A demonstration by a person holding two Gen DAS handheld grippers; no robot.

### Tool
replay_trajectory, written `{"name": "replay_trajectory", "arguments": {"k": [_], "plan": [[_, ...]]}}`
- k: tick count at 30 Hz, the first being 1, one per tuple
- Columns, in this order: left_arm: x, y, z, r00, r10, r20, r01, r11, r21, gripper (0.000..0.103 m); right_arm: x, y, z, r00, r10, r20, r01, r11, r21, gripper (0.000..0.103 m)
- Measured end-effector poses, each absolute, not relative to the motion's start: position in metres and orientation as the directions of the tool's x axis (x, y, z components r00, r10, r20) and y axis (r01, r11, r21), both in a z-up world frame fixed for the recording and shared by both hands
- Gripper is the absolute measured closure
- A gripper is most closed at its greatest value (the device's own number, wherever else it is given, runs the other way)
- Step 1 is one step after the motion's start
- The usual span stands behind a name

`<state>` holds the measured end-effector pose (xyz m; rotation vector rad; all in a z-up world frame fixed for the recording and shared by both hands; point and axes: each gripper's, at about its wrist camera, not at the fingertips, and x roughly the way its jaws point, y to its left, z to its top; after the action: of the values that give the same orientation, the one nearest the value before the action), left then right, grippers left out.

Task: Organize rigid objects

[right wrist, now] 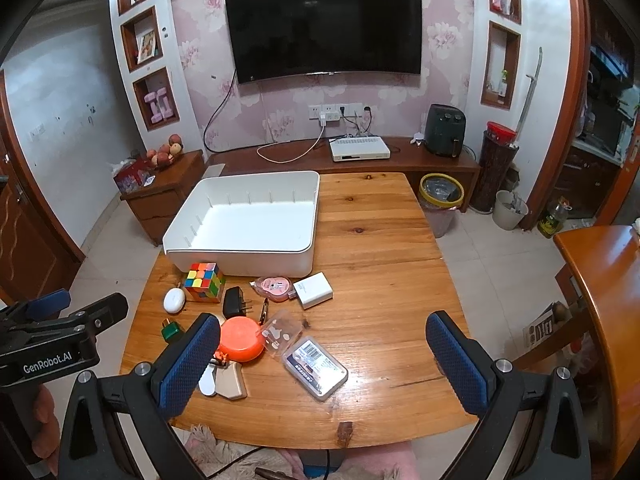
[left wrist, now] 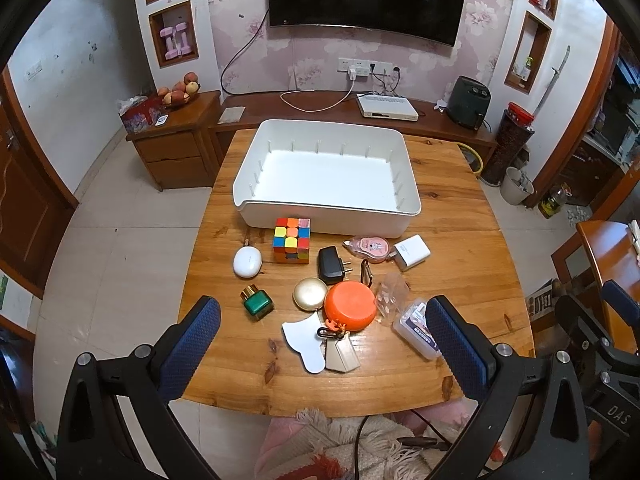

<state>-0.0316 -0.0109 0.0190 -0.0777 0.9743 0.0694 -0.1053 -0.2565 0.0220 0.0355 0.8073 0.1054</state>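
ok so both grippers are hovering over the near edge of the wooden table [left wrist: 460, 216], nothing picked up yet. my left gripper [left wrist: 324, 332] is spread wide and empty, and my right gripper [right wrist: 320, 356] is wide open too with nothing between its pads.

the white bin [left wrist: 326, 176] sits empty at 12 o'clock in the left view. the clutter is bunched just in front of it: rubik's cube [left wrist: 292, 240] touching or nearly touching the bin's front wall, white earbud case [left wrist: 247, 263] at about 10 o'clock from the pile's middle, black charger [left wrist: 331, 265] in the centre, white power adapter [left wrist: 412, 251] out at 2 o'clock, green bottle [left wrist: 257, 300] at 8, orange bowl [left wrist: 350, 305] upside down near me, clear card box [right wrist: 315, 367] closest to my right gripper.

my guess is everything here is light and stiff. the cube should be the easy one, flat faces, squeeze two opposite sides. the earbud case looks smooth and rounded, probably slippery, so pinch across its widest part. the bottle looks like glass, so i'd go gentle and take the body, not the gold cap. the bowl is likely too wide to span, so catch its rim.
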Motion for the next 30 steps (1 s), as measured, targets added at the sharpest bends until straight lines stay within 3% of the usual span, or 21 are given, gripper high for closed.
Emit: {"name": "replay_trajectory", "arguments": {"k": [9,16,30], "plan": [[-0.025,-0.015,0.008,0.547,0.045,-0.836,-0.073,0.997,0.005,0.001,-0.101,-0.261,0.015,0.698,0.104,-0.709,-0.081,0.994,0.066,0.000],[-0.010,-0.020,-0.016,0.534,0.044,-0.844,-0.020,0.999,0.040,0.001,-0.076,-0.253,-0.012,0.645,0.105,-0.757,-0.097,0.994,0.055,0.000],[0.047,0.017,-0.080,0.391,-0.102,-0.915,-0.075,0.987,-0.142,0.001,-0.033,-0.242,-0.119,0.505,0.078,-0.859,-0.172,0.985,-0.012,0.000]]}}
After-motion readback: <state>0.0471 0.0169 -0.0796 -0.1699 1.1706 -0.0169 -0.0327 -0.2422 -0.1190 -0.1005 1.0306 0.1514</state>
